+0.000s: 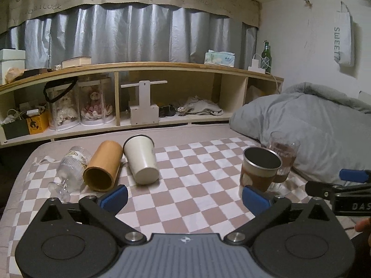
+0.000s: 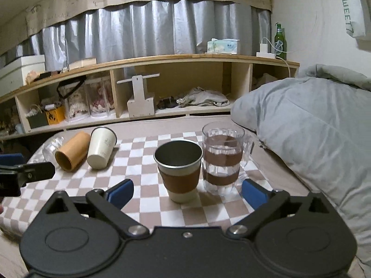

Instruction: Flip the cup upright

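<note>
Several cups sit on a checkered cloth [image 1: 185, 180]. A white cup [image 1: 141, 159] [image 2: 100, 148], a tan cylindrical cup [image 1: 103, 165] [image 2: 71, 151] and a clear glass [image 1: 71, 168] [image 2: 52, 146] lie on their sides at the left. A metal cup with a brown sleeve [image 1: 259, 170] [image 2: 179, 170] and a clear glass mug [image 1: 284, 156] [image 2: 222, 157] stand upright at the right. My left gripper [image 1: 184, 198] is open and empty, near the lying cups. My right gripper [image 2: 186, 192] is open and empty, just in front of the two upright cups; it also shows in the left wrist view [image 1: 352, 185].
A grey duvet [image 1: 313, 125] [image 2: 313, 120] is heaped at the right, touching the cloth's edge. A wooden shelf unit [image 1: 139, 92] [image 2: 150, 85] with boxes, dolls, a tissue pack and a green bottle runs along the back under grey curtains.
</note>
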Demonstrator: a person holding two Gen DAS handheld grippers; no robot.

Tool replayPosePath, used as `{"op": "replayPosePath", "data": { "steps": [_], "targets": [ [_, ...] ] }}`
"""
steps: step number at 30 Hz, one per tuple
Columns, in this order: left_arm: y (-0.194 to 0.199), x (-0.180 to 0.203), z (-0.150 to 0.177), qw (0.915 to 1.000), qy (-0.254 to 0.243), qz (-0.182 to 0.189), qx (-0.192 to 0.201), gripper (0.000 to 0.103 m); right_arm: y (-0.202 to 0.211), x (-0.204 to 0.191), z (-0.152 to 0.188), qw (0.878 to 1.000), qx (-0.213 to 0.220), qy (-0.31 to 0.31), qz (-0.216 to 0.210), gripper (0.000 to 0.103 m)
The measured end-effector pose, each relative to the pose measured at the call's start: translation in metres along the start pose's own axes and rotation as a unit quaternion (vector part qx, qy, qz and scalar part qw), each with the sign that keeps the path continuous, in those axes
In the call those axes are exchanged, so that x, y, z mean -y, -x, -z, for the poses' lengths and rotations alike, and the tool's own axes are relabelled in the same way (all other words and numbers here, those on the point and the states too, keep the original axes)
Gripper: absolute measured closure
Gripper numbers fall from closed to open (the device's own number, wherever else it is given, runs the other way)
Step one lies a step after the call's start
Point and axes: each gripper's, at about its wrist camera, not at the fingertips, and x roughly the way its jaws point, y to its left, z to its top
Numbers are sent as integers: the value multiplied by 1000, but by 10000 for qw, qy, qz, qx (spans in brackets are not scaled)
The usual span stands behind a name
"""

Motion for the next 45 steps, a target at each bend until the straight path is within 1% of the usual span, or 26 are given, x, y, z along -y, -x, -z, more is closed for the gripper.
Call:
{"op": "replayPosePath", "data": {
  "steps": [3,6,12,18,20,27,35,45],
  "targets": [
    [-1,-4,7,10000,42,-22,-14,0,1,-3,6,10000,57,68,4,0],
    [-1,-5,11,10000,33,-70,-9,0,2,-6,9,9998,102,143,102,0],
    [0,-8,15,9999,91,-110,4,0,1,-10,13,9995,60,253,173,0],
    [-1,-6,17,9998,53,-166,-21,0,1,-6,14,9997,58,164,172,0],
    [-1,-6,18,9998,47,-170,-22,0,1,-7,14,9995,40,199,226,0],
    [-1,-6,18,9998,54,-167,-28,0,1,-10,16,9994,36,278,210,0],
    [0,-7,20,9998,57,-185,-35,0,1,-5,16,9997,19,124,212,0],
    [0,-7,20,9998,46,-178,-34,0,1,-6,16,9997,23,151,213,0]
  ]
}}
